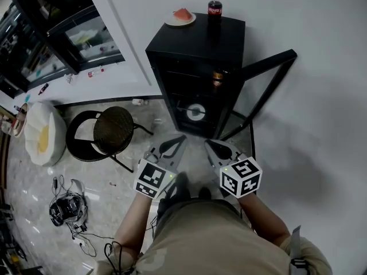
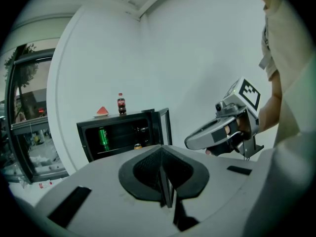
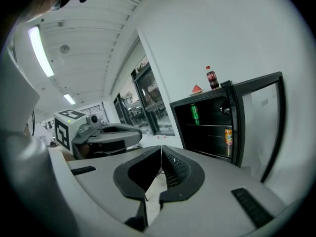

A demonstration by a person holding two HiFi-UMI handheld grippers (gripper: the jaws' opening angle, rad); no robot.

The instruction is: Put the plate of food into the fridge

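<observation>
left gripper [image 1: 181, 139] and right gripper [image 1: 209, 144] pressed together, empty, plate of food [image 1: 180, 18] well apart, at far left corner of fridge [image 1: 200, 39] top

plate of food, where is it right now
In the head view the plate of food sits on top of the black fridge, at the top's far left corner, just left of the cola bottle.

food [image 1: 182, 14] too small, fridge interior [image 1: 189, 82] dark
</observation>
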